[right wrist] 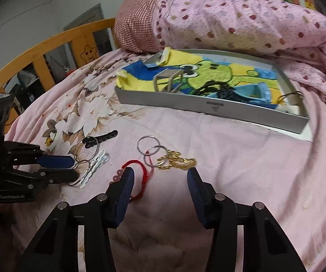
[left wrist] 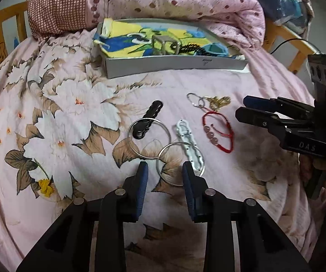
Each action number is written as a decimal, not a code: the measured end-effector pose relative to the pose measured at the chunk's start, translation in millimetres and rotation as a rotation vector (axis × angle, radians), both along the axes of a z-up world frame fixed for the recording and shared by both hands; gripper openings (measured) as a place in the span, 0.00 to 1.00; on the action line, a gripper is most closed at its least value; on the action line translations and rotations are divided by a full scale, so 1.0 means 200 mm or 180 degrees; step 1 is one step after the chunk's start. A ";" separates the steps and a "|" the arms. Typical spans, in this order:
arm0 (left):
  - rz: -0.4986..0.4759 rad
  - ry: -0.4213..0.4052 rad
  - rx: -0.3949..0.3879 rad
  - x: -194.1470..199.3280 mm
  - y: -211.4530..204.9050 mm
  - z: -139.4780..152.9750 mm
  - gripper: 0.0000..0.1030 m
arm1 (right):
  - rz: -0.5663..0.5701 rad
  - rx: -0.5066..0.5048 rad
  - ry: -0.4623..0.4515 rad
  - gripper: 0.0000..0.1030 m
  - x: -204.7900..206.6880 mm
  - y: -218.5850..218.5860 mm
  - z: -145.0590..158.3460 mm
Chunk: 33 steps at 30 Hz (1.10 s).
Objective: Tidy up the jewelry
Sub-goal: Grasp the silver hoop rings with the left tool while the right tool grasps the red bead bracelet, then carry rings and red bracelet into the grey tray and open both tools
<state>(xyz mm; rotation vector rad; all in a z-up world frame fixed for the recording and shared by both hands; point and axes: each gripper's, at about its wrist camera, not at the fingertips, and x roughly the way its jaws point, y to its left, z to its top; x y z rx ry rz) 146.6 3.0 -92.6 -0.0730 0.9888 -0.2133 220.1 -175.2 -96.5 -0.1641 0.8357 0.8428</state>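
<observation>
Left gripper (left wrist: pixel 165 170): fingers parted to a moderate gap, nothing pressed between the pads. They hang just above the nearer silver bangle (left wrist: pixel 181 163), whose near arc shows in the gap. A white hair clip (left wrist: pixel 189 145) lies across that bangle. A second silver bangle (left wrist: pixel 149 137) overlaps the first on its left, with a black hair clip (left wrist: pixel 148 119) lying across its far rim.

Right gripper (right wrist: pixel 159 176): fingers set wider, pads empty. Its left finger covers part of the red cord bracelet (right wrist: pixel 138 164) with pink beads; contact cannot be judged. Just beyond the gap lie two small silver rings (right wrist: pixel 150 151) and a gold chain (right wrist: pixel 177 158), touching each other.

All pieces rest on the pink floral bedsheet (right wrist: pixel 231 158). Farther back sits a shallow grey tray (right wrist: pixel 208 107), lined with a yellow, blue and green cartoon cloth (right wrist: pixel 208 72) and holding a few items. Behind it lies a bunched pink dotted quilt (right wrist: pixel 242 18), with a wooden bed rail (right wrist: pixel 49 43) at the left.
</observation>
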 end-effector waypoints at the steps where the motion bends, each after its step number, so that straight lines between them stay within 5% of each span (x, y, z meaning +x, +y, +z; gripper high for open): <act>1: 0.0005 0.0012 0.0035 0.01 0.00 0.00 0.22 | 0.0022 -0.0016 0.0024 0.39 0.00 0.02 -0.01; 13: 0.0082 0.0034 0.0170 0.06 -0.02 -0.02 0.17 | 0.0120 -0.0166 0.0117 0.13 0.00 0.05 -0.08; 21: 0.0079 0.0062 0.0173 0.06 -0.03 -0.02 0.02 | 0.0169 -0.0186 0.0143 0.09 -0.03 0.04 -0.08; 28: 0.0166 0.0077 0.0117 0.01 -0.03 0.02 0.01 | 0.0210 -0.0118 0.0287 0.05 -0.08 0.03 -0.05; 33: 0.0197 -0.0074 0.0116 -0.08 -0.05 0.10 0.01 | 0.0279 -0.0085 0.0091 0.05 -0.17 0.02 0.03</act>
